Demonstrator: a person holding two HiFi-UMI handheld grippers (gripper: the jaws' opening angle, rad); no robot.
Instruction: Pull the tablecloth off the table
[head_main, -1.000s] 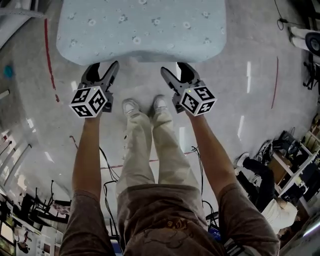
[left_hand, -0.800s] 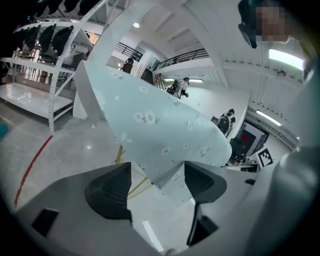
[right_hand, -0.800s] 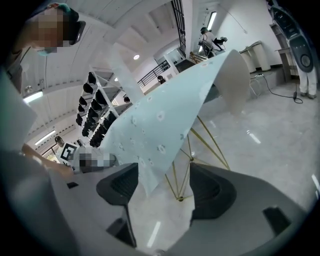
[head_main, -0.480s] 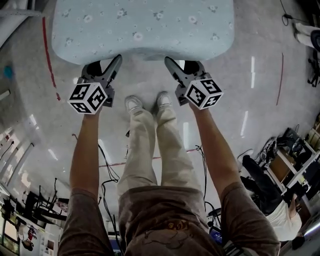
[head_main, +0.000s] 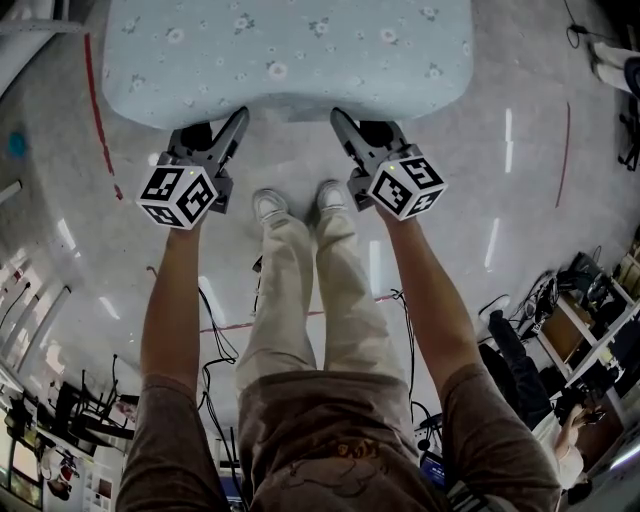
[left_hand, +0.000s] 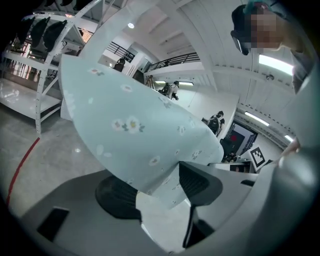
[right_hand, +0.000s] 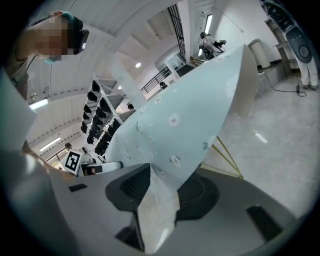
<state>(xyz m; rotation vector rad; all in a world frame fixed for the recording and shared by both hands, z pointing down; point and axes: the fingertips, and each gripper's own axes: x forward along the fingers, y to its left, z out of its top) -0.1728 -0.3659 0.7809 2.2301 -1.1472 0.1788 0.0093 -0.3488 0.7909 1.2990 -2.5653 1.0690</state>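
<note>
We hold left tongs (head_main: 218, 128) and right tongs (head_main: 358, 125), jaws just closing round the soft, light tablecloth (head_main: 290, 50) hem — desk's near edge, not yet pinched.

The person wears a brown short-sleeved T-shirt (head_main: 330, 440) with a darker print across the front (too faint to read). Its sleeves (head_main: 170, 440) end above the elbows. Below come light beige trousers (head_main: 300, 290) and white shoes (head_main: 265, 208). The left tongs (head_main: 215, 125) and right tongs (head_main: 362, 122) have smooth grey shells and long, tapering dark arms. Each carries a white cube (head_main: 178, 197) printed with black square markers on every face that shows. In the gripper views the pads (left_hand: 200, 182) are black, rounded and finely ribbed, set into pale grey moulding.
</note>
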